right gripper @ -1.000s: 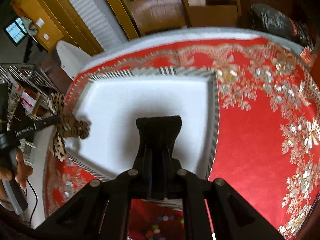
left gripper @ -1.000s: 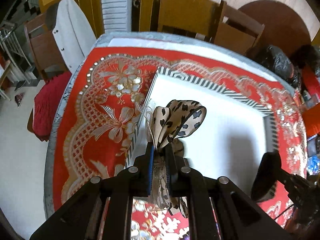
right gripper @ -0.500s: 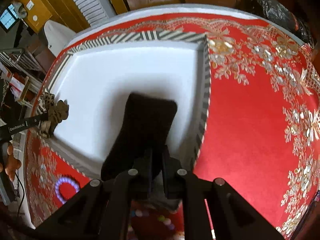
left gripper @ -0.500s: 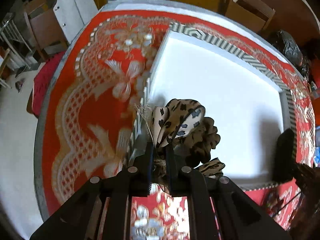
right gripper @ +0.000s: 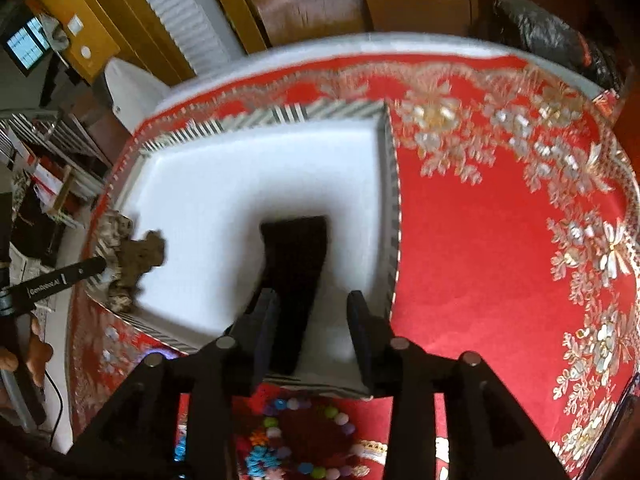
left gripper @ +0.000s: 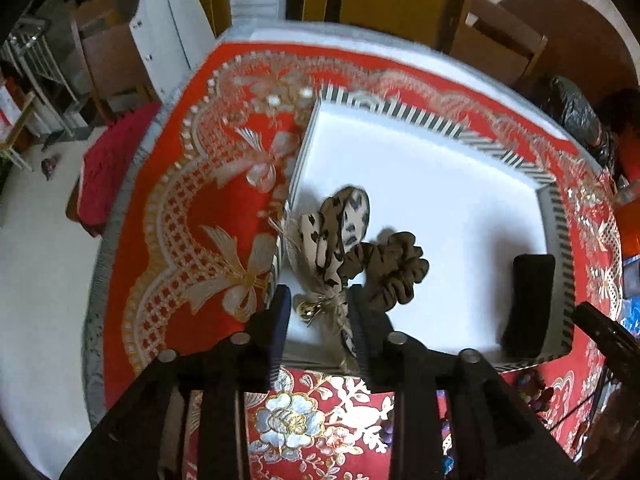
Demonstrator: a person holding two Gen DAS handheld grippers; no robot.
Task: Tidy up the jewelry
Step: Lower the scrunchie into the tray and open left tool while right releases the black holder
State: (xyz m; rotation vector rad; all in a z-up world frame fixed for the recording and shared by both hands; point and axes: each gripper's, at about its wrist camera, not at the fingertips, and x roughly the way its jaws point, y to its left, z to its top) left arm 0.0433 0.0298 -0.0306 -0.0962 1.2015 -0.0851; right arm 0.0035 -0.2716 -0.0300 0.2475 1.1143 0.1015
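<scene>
A leopard-print scrunchie with a bow [left gripper: 340, 248] lies in the near left corner of the white tray [left gripper: 440, 184] with a striped rim. My left gripper [left gripper: 318, 312] is open around the bow's tail, jaws apart. A black velvet piece [right gripper: 298, 276] lies flat in the tray near its right side; it also shows in the left wrist view [left gripper: 528, 300]. My right gripper [right gripper: 314, 320] is open just above it, with the piece by its left finger. The scrunchie shows at the left in the right wrist view [right gripper: 136, 260].
The tray sits on a red and gold embroidered tablecloth [right gripper: 500, 240]. Colourful bead jewelry [right gripper: 292, 440] lies on the cloth in front of the tray. Wooden chairs [left gripper: 496, 40] and a black bag [right gripper: 552, 40] stand behind the table.
Both grippers have opened. The scrunchie and the black velvet piece, held before, now rest in the tray.
</scene>
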